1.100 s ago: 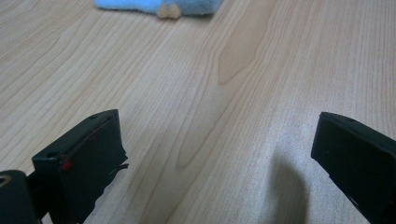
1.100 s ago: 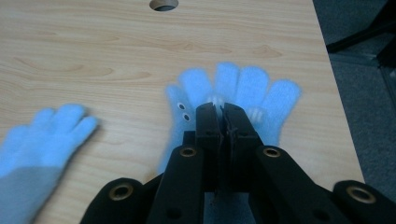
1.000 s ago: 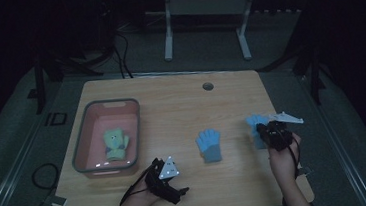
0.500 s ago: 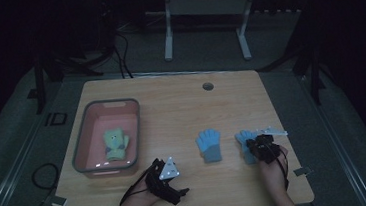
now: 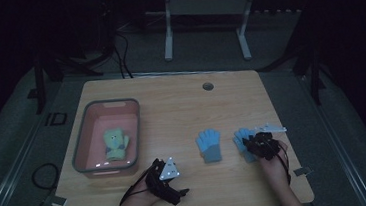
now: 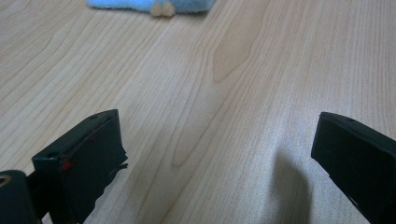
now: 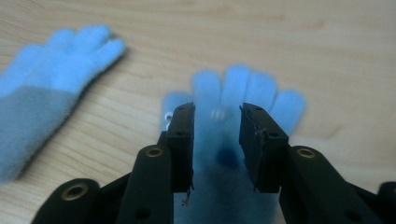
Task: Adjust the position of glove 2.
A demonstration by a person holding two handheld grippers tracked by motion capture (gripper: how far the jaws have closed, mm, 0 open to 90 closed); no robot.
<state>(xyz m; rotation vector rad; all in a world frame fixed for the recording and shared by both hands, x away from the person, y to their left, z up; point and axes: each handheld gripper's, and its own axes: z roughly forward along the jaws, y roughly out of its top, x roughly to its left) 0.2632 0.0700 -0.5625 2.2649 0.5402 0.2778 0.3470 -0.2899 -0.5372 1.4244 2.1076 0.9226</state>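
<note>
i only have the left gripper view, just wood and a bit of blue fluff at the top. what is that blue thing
Observer: It is a light blue knitted glove with a grey cuff, lying flat on the wooden table.
Operator: is there a second one
Observer: Yes, a matching light blue glove lies to its right, under the right gripper.
Operator: is the right gripper holding it
Observer: No. Its jaws have just been opening; the glove shows between them, but the pads do not press it.
Operator: anything else on the table
Observer: A pink plastic bin with a grey rim at the left holds a green glove.
</note>
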